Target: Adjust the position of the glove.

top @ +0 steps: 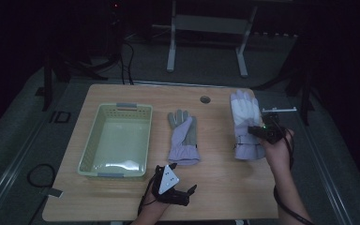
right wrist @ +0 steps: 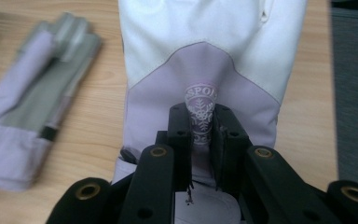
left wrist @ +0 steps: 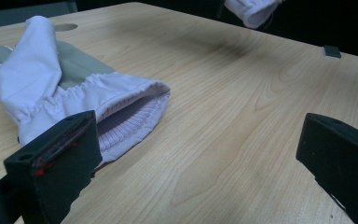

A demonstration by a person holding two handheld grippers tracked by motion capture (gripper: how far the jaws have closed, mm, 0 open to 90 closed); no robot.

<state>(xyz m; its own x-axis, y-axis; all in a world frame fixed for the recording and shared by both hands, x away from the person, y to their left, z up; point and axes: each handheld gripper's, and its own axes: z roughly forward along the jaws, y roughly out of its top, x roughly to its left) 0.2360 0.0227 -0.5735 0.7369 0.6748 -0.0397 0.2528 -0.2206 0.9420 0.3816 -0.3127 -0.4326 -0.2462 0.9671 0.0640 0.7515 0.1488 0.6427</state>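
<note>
A lilac and grey glove (top: pixel 183 138) lies palm up at the middle of the wooden table (top: pixel 215 187); its cuff opening (left wrist: pixel 130 119) faces my left gripper. My left gripper (top: pixel 177 183) rests near the front edge, its jaws wide open (left wrist: pixel 198 140) with bare wood between them. A white and lilac glove (top: pixel 245 123) sits at the right. My right gripper (top: pixel 257 131) is shut on a pinched fold of that glove's back at the snowflake logo (right wrist: pixel 200 114). In the left gripper view its cuff (left wrist: pixel 251 11) hangs above the table.
A pale green plastic basket (top: pixel 90 140) stands empty at the left. A round cable hole (top: pixel 205 99) sits at the table's far edge, and a white bar (top: pixel 277 110) lies off the right rim. Beyond the table stands a metal frame (top: pixel 171 47) on dark floor.
</note>
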